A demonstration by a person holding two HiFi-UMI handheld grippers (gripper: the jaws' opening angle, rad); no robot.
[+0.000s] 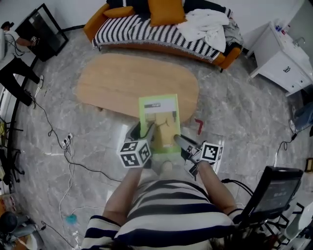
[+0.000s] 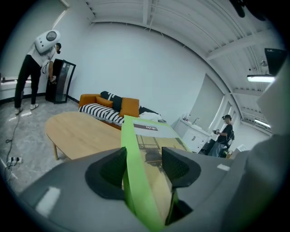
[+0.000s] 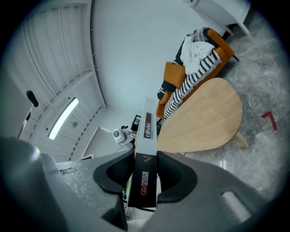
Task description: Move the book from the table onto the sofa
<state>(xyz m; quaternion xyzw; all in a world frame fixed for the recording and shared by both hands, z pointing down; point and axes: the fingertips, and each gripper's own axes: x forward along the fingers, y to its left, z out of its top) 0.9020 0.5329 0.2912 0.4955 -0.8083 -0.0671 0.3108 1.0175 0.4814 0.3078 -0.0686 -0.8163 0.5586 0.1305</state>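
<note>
A book [image 1: 159, 114] with a green border and a tan cover is held up off the floor, over the near edge of the oval wooden table [image 1: 112, 83]. My left gripper [image 1: 146, 132] is shut on its near left edge, and my right gripper [image 1: 179, 140] is shut on its near right edge. In the left gripper view the book [image 2: 149, 136] runs edge-on between the pads of the left gripper [image 2: 144, 161]. In the right gripper view its spine [image 3: 146, 136] is clamped in the right gripper [image 3: 145, 174]. The striped orange sofa [image 1: 146, 29] stands beyond the table.
On the sofa lie an orange cushion [image 1: 166, 10] and a heap of white cloth [image 1: 208, 24]. A white cabinet [image 1: 281, 58] stands at the back right, a black stand [image 1: 274, 190] near right. Cables and a power strip [image 1: 68, 141] lie on the floor at left, near a person [image 1: 14, 68].
</note>
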